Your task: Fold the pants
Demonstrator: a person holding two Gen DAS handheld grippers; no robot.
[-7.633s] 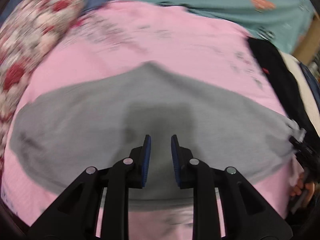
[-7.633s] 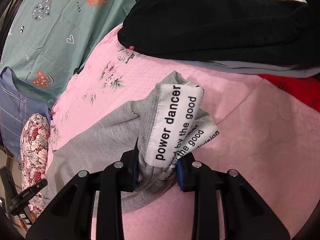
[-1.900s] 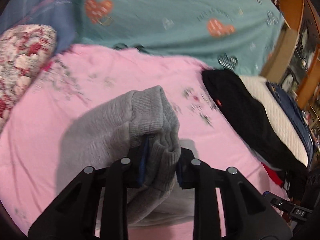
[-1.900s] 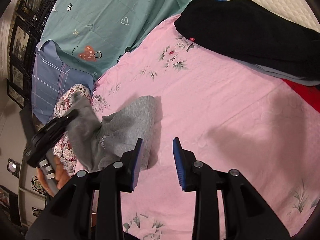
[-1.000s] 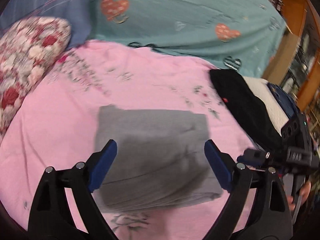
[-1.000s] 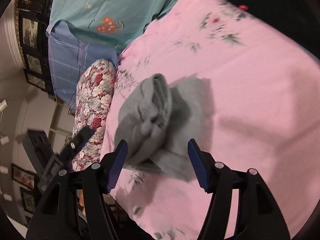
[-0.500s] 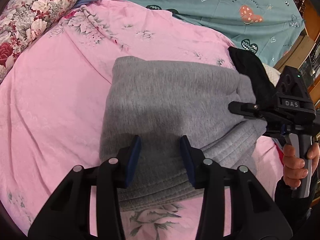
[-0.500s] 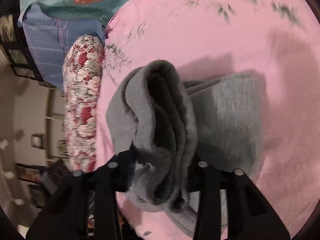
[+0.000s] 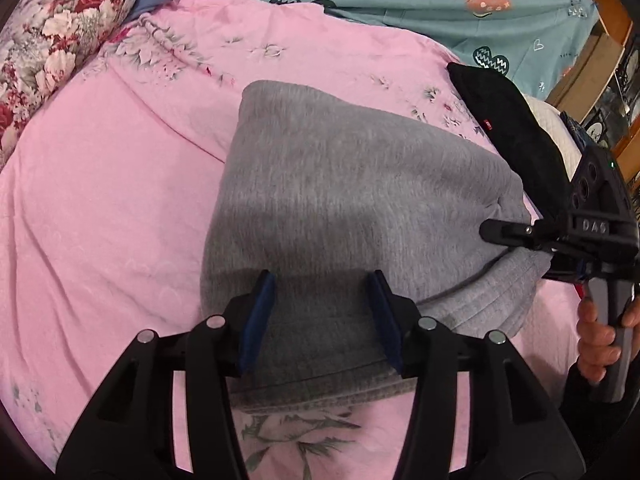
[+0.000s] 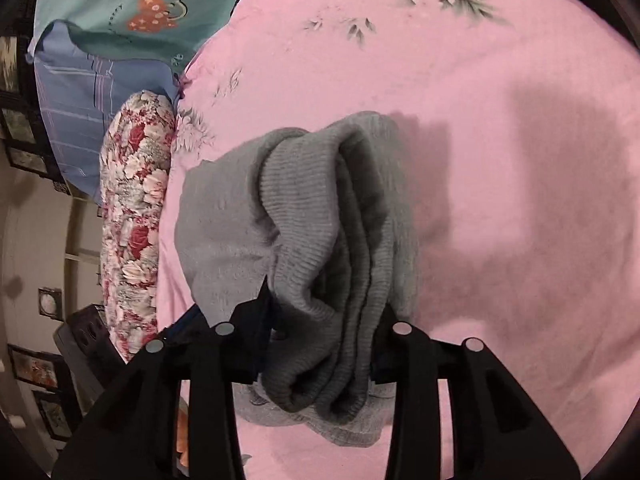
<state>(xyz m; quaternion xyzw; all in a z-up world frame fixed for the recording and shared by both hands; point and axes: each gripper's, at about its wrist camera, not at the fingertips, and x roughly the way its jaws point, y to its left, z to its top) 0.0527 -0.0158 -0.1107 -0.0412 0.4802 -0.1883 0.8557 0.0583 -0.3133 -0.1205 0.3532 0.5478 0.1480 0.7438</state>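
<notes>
The folded grey pants (image 9: pixel 352 200) are laid on the pink bed (image 9: pixel 100 220). The left hand-held gripper (image 9: pixel 322 316) is held half wide over their near edge, its jaws just reopened. The right hand-held gripper (image 10: pixel 324 336) is clamped on the ribbed end.

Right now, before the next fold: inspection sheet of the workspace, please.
Surface: pink floral bedsheet, lightly creased.
Job's things: grey pants, folded into a thick stack on the bedsheet.
Clutter: black garment far right; floral pillow left; teal heart-print sheet behind.
Grippers: left gripper fingers straddle the stack's near edge, jaws just been opening, no pinch seen. Right gripper fingers clamp the ribbed folds, though its jaws just eased open slightly.
Cables: nothing seen.
Surroundings: framed pictures on the wall; wooden furniture.
</notes>
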